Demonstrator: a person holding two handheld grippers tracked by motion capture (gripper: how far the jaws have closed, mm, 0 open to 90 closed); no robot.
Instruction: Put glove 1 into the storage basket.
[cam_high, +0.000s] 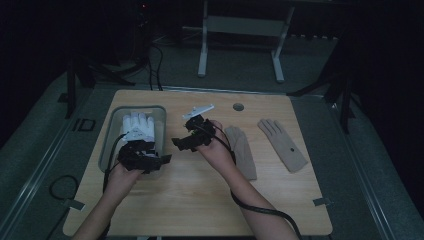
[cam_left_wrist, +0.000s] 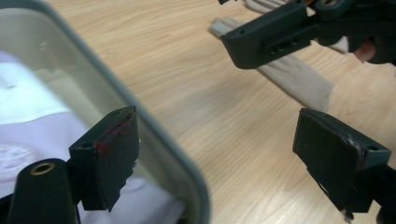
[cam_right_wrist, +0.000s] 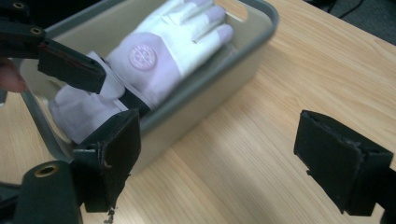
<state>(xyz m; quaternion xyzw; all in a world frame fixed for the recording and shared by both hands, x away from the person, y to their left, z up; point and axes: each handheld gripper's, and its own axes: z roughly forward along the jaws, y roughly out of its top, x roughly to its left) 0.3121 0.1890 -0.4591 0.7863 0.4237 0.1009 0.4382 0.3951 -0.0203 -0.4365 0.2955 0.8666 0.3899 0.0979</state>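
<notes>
Black fingers of the left gripper stand spread with nothing between them, one hanging over the rim of the grey bin, the other over bare desk. Fingers of the right gripper are likewise released and empty above the wood, pointing toward the bin from its 3 o'clock side.

Inside the bin lie the white gloves, stacked flat with their fingertips toward 12 o'clock and a round emblem on the back of the upper one. Out at 3 o'clock from the right hand, two beige gloves lie flat on the desk, well apart from the bin, one just beside that hand.

Judging by this, the white pair is already stowed and the work stands between placements, with the beige pair left to fetch. The next move probably calls for swinging a gripper over to the nearer beige glove, lowering spread fingers onto its cuff and pinching the thin fabric without pushing it along the wood.
</notes>
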